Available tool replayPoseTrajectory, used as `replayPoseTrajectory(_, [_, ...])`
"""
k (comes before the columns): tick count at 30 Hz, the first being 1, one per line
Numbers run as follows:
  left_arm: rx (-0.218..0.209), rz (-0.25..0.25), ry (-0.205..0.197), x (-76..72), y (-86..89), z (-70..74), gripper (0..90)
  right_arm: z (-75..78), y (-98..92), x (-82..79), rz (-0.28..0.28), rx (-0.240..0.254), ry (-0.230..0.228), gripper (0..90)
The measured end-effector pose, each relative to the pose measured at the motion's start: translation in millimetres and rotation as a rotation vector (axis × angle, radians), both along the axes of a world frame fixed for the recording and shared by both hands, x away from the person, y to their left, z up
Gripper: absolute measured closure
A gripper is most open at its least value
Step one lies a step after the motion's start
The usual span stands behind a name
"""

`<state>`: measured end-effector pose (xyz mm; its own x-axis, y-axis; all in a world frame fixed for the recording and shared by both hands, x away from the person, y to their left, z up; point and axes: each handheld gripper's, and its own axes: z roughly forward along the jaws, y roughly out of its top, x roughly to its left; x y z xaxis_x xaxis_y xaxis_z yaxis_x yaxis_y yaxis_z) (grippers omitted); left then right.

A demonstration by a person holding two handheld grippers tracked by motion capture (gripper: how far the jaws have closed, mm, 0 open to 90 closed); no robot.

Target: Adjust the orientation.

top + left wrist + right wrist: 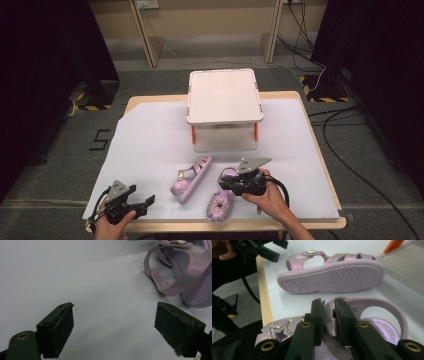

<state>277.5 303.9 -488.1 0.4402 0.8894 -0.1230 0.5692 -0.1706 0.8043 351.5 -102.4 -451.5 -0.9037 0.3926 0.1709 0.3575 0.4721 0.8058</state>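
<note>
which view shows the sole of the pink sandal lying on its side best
The right gripper view: the pink plastic sandal on its side turns its wavy tread to that camera. The high view shows it small, straps up; the left gripper view shows its heel strap.

Both grippers are black — the left gripper and the right gripper each carry a grey three-cornered plate on top and trail a black cable. Each jaw ends in a blocky dark pad, scuffed and dusty — brass-ringed holes mark the arms behind them.
</note>
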Motion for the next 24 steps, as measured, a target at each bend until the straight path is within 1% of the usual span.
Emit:
replayPoseTrajectory(1, [-0.002,0.001,0.001,0.0,0.0,0.0,15.3,0.4,-2.2,-1.1,-0.013,0.004,-0.007,79.4])
replayPoseTrajectory(3, [-0.003,0.002,0.000,0.1,0.1,0.2,15.3,1.7,-6.1,-2.1,-0.032,0.016,0.002,80.0])
replayPoseTrajectory(5, [-0.003,0.000,0.001,-0.2,-0.1,0.4,15.3,4.0,-12.6,-0.8,-0.059,0.021,-0.004,80.3])
replayPoseTrajectory(7, [0.001,0.000,0.000,-0.1,0.0,0.3,15.3,6.0,-22.3,2.8,-0.110,0.035,-0.005,80.7])
replayPoseTrajectory(10, [-0.004,0.002,-0.001,0.2,-0.2,0.1,15.3,6.3,-36.0,8.9,-0.184,0.061,0.010,80.9])
replayPoseTrajectory(13, [-0.002,0.000,0.000,0.0,-0.1,0.4,15.3,1.3,-50.0,14.3,-0.244,0.083,0.047,80.0])
replayPoseTrajectory(16, [-0.004,0.001,0.000,0.2,-0.3,0.4,15.3,-1.1,-58.7,15.6,-0.272,0.108,0.086,77.1])
replayPoseTrajectory(18, [-0.004,0.002,0.000,0.1,-0.3,0.3,15.3,0.4,-63.6,15.6,-0.270,0.126,0.092,73.2])
replayPoseTrajectory(20, [-0.005,0.003,-0.001,0.2,-0.3,0.2,15.3,3.6,-65.9,12.9,-0.268,0.119,0.085,70.3])
replayPoseTrajectory(22, [-0.004,0.002,0.000,0.2,-0.4,0.0,15.3,4.4,-66.1,11.5,-0.258,0.095,0.072,69.6])
replayPoseTrajectory(24, [0.002,-0.002,0.000,0.0,-0.4,0.2,15.3,3.5,-65.9,11.4,-0.254,0.093,0.069,68.2])
